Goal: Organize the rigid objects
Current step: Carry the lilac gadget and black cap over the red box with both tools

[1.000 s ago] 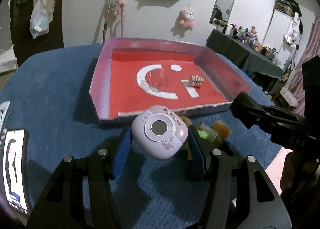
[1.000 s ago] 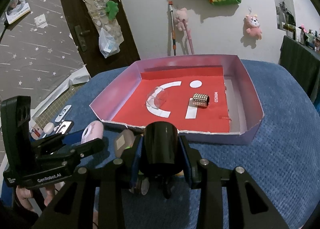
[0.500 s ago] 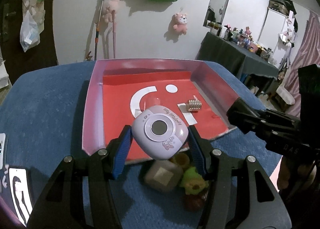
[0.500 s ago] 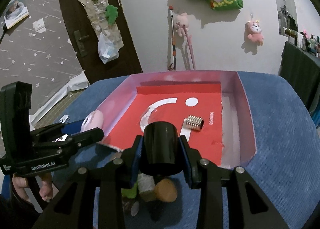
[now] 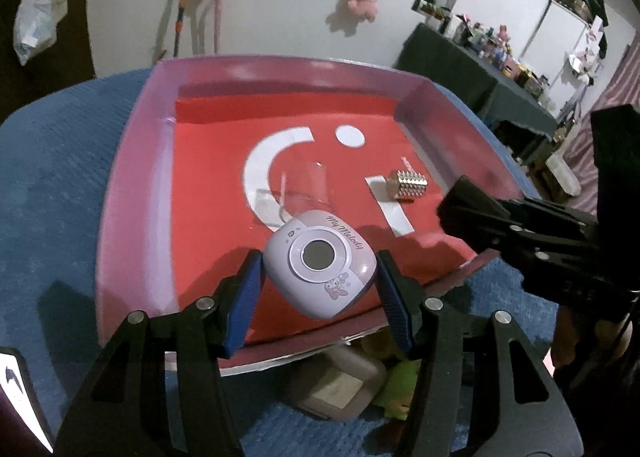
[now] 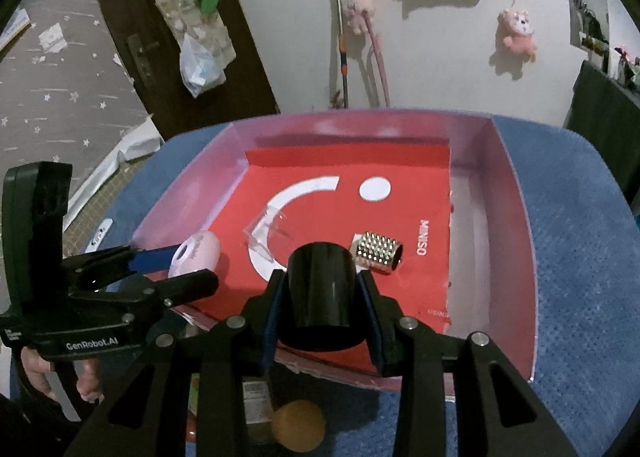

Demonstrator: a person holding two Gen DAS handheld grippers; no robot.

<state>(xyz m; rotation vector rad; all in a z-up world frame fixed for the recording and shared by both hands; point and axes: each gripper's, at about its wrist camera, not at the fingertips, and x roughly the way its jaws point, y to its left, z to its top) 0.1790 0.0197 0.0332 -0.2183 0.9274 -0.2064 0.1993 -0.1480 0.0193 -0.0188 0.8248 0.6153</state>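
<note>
A blue cloth-covered table (image 6: 580, 241) bears a pink-walled tray (image 6: 516, 217).

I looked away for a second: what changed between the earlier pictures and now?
Both grippers carried their loads forward over the tray: left gripper with the purple camera, right gripper with the black cup. Grips unchanged; the clear cup and gold roller stayed put.

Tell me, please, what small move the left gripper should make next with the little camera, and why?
Probably lower it and open. The left gripper holds the lilac toy camera above the red floor of the pink box, with bare floor below, short of the clear cup and studded cylinder.
</note>
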